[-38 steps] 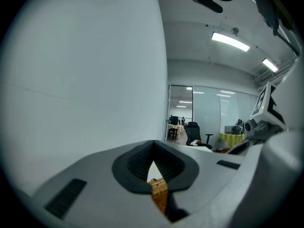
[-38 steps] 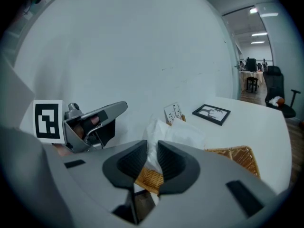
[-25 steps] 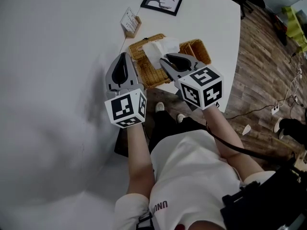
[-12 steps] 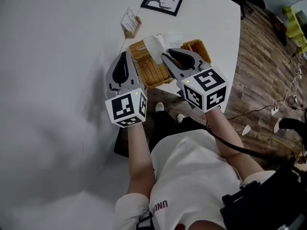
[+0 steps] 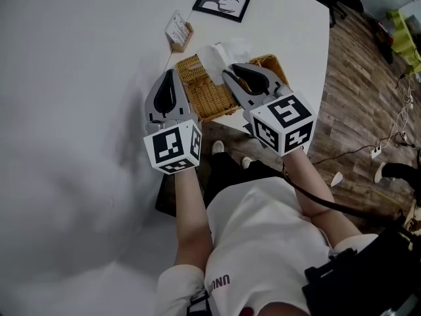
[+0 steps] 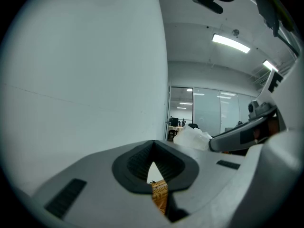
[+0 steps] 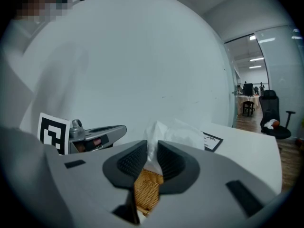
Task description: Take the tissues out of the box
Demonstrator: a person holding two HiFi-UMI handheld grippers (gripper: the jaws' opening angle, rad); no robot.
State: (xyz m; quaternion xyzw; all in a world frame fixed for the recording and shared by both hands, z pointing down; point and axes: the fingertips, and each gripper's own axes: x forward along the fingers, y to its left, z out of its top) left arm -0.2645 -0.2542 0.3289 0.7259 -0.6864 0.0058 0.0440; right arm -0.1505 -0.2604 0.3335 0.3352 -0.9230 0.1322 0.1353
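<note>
Now right gripper (image 7: 152, 152) clenched on tissue (image 7: 176, 132) above wicker box (image 5: 209, 99), left gripper (image 6: 153, 148) seemingly closed, empty

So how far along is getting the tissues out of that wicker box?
Done: nothing yet; I see no tissue lying outside the wicker box. In hand: the right gripper is shut on a white tissue, raised above the box. The left gripper is shut and empty beside it. Left: pull that tissue clear, then any others.
</note>
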